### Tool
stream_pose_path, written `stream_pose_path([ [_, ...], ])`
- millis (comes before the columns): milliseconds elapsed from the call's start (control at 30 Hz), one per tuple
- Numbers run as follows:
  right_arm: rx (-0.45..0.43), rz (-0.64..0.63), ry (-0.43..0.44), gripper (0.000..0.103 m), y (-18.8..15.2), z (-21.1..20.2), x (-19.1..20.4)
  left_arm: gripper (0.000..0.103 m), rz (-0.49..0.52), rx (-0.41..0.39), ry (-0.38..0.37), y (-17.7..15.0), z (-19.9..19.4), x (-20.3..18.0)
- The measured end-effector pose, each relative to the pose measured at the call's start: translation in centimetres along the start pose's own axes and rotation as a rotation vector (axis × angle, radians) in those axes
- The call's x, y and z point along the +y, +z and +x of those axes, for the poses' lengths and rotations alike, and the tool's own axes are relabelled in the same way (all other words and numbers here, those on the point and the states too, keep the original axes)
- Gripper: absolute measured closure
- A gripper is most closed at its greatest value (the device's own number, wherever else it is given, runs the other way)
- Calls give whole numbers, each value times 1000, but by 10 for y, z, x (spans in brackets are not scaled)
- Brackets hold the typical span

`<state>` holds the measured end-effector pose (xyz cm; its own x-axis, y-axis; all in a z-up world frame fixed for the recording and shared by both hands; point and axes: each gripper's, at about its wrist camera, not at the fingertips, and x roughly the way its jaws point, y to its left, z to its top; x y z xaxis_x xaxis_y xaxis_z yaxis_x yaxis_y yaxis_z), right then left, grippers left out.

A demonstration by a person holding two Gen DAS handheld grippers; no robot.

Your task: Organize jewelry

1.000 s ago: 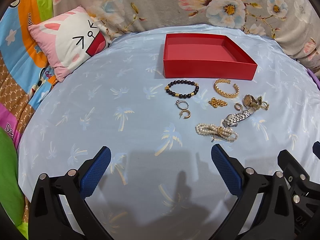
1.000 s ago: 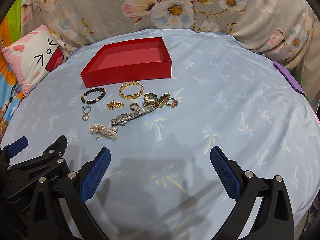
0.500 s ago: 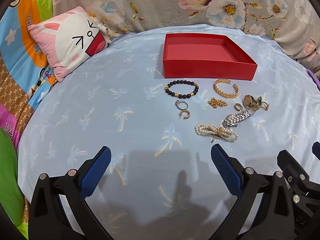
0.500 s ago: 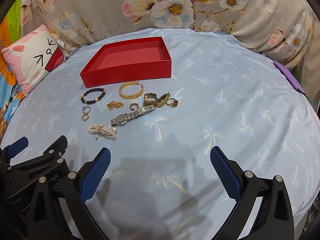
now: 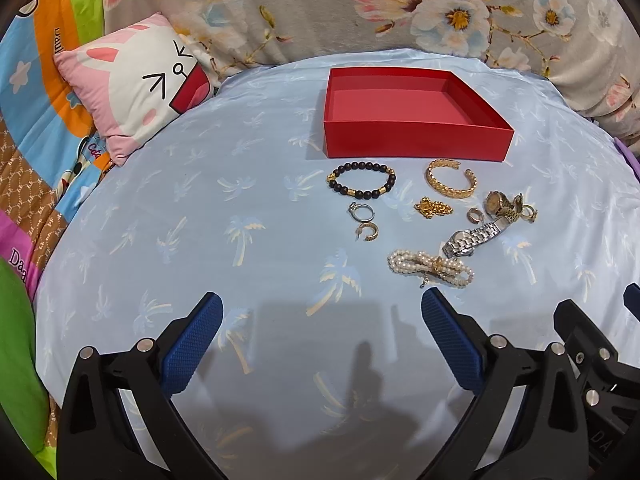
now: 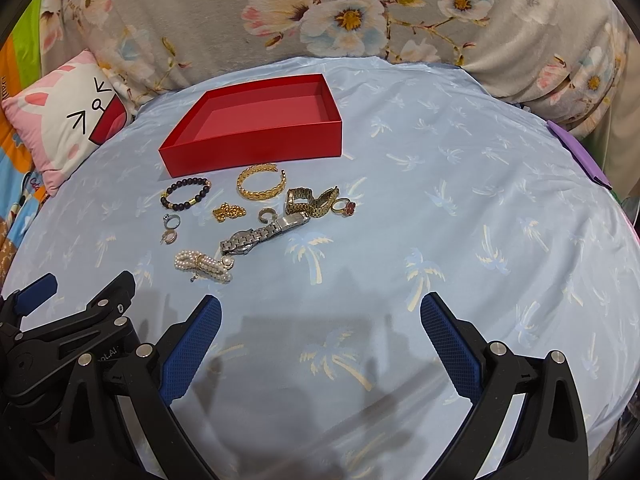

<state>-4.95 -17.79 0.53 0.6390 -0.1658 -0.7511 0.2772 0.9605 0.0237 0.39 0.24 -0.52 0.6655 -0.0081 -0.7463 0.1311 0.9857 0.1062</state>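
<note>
Nothing has been placed in the red box (image 5: 416,114) yet; it sits empty toward the far edge of the bed (image 5: 200,200), which is covered with a light blue palm-print sheet. The jewelry is scattered on the sheet just in front of the box's near wall. A black bead bracelet (image 5: 362,185) and a gold cuff (image 5: 450,178) lie closest to the box. Behind them, nearer the grippers, a small ring (image 5: 362,212), a gold chain (image 5: 433,208), a gold watch (image 6: 312,200), a red-stone ring (image 6: 346,207) and a silver watch (image 6: 262,234) are spread close together. The pearl bracelet (image 5: 431,267) lies nearest the bed's front edge.

The left gripper (image 5: 320,332) and the right gripper (image 6: 320,334) are both held low over the near part of the bed, fingers spread wide and empty.

The pearl bracelet is probably best taken first, being the closest piece. It should be approached from above, with the fingers closed across its knotted middle so the strands are gathered together. The soft sheet may be pinched if the fingers are pressed too deep. The silver watch lies just beside it and should not be dragged along.
</note>
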Motion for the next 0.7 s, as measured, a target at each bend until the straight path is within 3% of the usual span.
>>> stream_pose_path([
  [533, 17, 20, -9, 5, 3, 9, -8, 6, -29, 47, -38, 7, 16, 7],
  [700, 24, 15, 44, 5, 11, 20, -12, 6, -58, 69, -3, 10, 28, 21],
])
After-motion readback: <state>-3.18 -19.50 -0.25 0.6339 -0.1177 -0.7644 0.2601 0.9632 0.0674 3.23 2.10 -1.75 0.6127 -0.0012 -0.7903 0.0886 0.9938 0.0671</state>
